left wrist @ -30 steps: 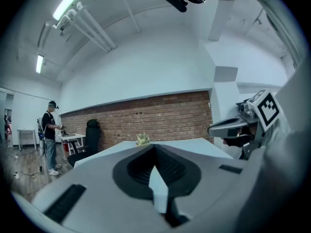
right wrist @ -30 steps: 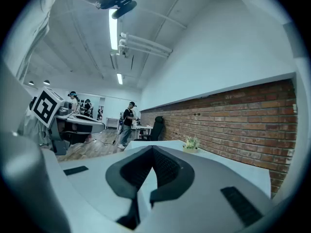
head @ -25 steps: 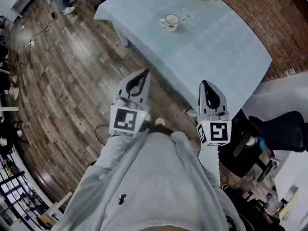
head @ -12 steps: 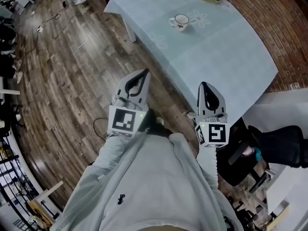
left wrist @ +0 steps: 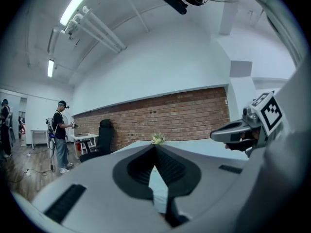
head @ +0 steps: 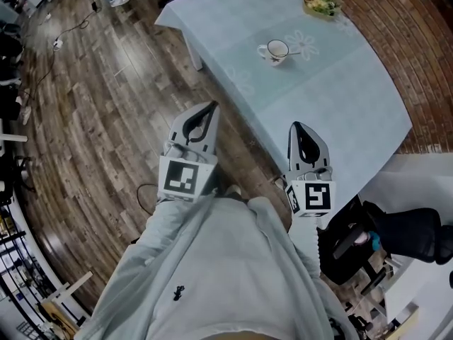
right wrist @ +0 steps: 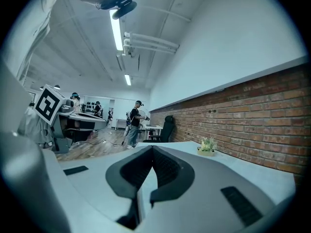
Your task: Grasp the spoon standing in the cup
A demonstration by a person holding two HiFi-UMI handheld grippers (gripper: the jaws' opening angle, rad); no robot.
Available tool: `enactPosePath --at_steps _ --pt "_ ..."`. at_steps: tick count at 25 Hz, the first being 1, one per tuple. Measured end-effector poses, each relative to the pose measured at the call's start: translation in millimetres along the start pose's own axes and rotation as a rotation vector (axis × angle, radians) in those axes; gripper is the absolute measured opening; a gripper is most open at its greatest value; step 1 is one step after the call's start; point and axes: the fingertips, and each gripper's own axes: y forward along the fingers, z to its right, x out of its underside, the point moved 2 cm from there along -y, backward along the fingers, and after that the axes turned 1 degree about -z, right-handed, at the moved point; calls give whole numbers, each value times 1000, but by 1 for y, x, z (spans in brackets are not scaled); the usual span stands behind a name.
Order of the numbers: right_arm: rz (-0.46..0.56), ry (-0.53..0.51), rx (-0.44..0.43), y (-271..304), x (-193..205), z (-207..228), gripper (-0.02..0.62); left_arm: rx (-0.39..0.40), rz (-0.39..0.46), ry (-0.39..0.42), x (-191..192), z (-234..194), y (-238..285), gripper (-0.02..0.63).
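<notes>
Upper middle of the head view, on the pale cloth of the table [head: 340, 98] – that's where the cup [head: 276, 51] is seen, right? Can the spoon be made out in it? (OP)

Yep, the cup is found there, upright. The spoon is too small to be told apart from the cup, tbh. A little plant [head: 322, 4] is parked at the top edge, well apart from the cup. (reply)

And the grippers? (OP)

Both are held around mid-frame, well apart from the cup. The left gripper [head: 212, 108] is seen left of centre over the wood floor [head: 106, 105], and the right gripper [head: 297, 126] right of centre by the table's near edge. In the left gripper view the jaws are pressed together at the tips, with nothing caught between them. Same deal in the right gripper view: tips met, nothing held. (reply)

Anything else picked up? (OP)

A brick wall [right wrist: 252, 110] is shown behind the table, a black chair [head: 354, 246] at lower right of the head view, and a person [left wrist: 60, 135] is seen standing at the far left of the left gripper view. (reply)
</notes>
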Motion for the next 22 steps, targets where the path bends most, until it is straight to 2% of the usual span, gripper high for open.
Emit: enactPosePath --at_steps 4,8,12,22 --pt "-3 2 25 47 -13 4 15 7 -2 -24 -4 -44 32 18" --pt "-6 8 59 89 -23 7 15 42 11 10 -7 -81 61 17" --pt "-19 16 91 121 -24 7 15 67 10 2 -4 -111 83 17" --pt "-73 42 207 158 -18 7 15 171 -9 -2 6 -151 120 17"
